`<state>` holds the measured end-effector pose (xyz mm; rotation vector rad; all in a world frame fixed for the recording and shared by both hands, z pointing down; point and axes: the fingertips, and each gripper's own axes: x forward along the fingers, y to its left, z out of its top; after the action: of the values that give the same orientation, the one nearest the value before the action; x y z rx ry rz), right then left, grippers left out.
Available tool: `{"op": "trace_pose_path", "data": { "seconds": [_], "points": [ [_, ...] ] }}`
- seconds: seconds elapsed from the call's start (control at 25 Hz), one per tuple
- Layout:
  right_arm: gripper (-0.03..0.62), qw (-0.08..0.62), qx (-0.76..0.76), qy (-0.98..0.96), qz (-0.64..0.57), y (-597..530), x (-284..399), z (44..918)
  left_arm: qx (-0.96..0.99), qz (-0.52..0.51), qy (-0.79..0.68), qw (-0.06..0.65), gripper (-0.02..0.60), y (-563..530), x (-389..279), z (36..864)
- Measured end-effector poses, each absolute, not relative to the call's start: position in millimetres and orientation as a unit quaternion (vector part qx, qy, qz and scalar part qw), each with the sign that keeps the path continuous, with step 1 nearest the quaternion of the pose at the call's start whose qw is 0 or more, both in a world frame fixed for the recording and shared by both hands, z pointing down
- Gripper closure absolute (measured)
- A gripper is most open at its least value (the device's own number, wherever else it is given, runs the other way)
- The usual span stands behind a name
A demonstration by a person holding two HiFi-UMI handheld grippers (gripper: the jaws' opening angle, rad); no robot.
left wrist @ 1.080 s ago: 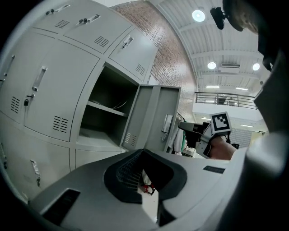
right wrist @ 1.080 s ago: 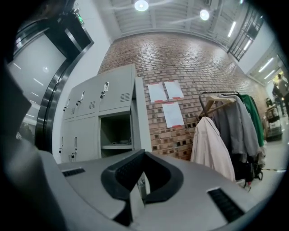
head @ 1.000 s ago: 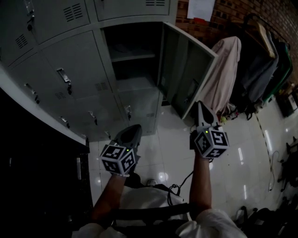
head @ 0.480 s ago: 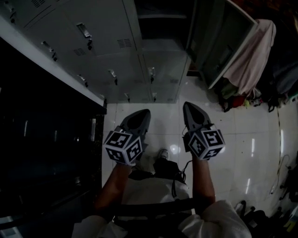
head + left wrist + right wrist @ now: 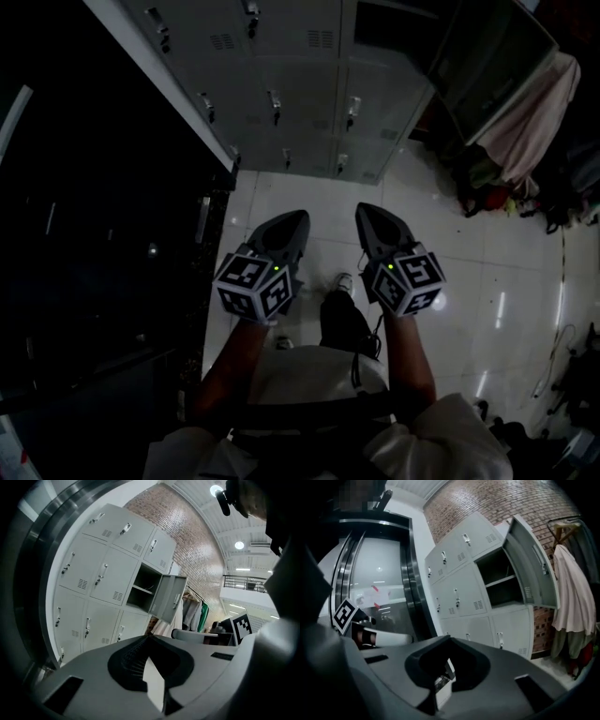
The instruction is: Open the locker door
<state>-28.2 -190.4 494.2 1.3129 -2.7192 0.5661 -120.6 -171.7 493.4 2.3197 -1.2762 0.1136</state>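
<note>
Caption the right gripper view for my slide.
Shut right gripper faces grey metal lockers, one door swung open beside a pale hanging garment.

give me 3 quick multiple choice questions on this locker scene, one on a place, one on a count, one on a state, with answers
1. The pale garment hangs:
A) right of the open locker door
B) inside the locker
C) folded on the floor

2. Locker doors standing open:
A) none
B) one
C) three

3. The right gripper is:
A) shut on a handle
B) wide open
C) shut and empty

Answers:
1 A, it hangs just past the door's far edge in the right gripper view.
2 B, only one door is swung out.
3 C, its fingers meet with nothing between them, well away from the lockers.
</note>
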Motion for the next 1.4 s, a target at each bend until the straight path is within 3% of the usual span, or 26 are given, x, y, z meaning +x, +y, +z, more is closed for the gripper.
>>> {"op": "trace_pose_path", "data": {
  "seconds": [0.24,0.48,1.08,1.4],
  "points": [
    [0.591,0.049,0.432,-0.888,0.151,-90,-101,462,0.856,0.025,-0.455,0.242,0.581,-82,-182,484],
    [0.591,0.048,0.483,-0.865,0.125,-3,-117,434,0.886,0.022,-0.400,0.233,0.581,-8,-197,472],
    [0.591,0.052,0.507,-0.847,0.154,120,-89,438,0.896,0.000,-0.367,0.252,0.581,104,-165,470],
    [0.591,0.036,0.500,-0.847,0.175,145,-29,445,0.894,0.023,-0.383,0.230,0.581,136,-113,463]
  ]
}}
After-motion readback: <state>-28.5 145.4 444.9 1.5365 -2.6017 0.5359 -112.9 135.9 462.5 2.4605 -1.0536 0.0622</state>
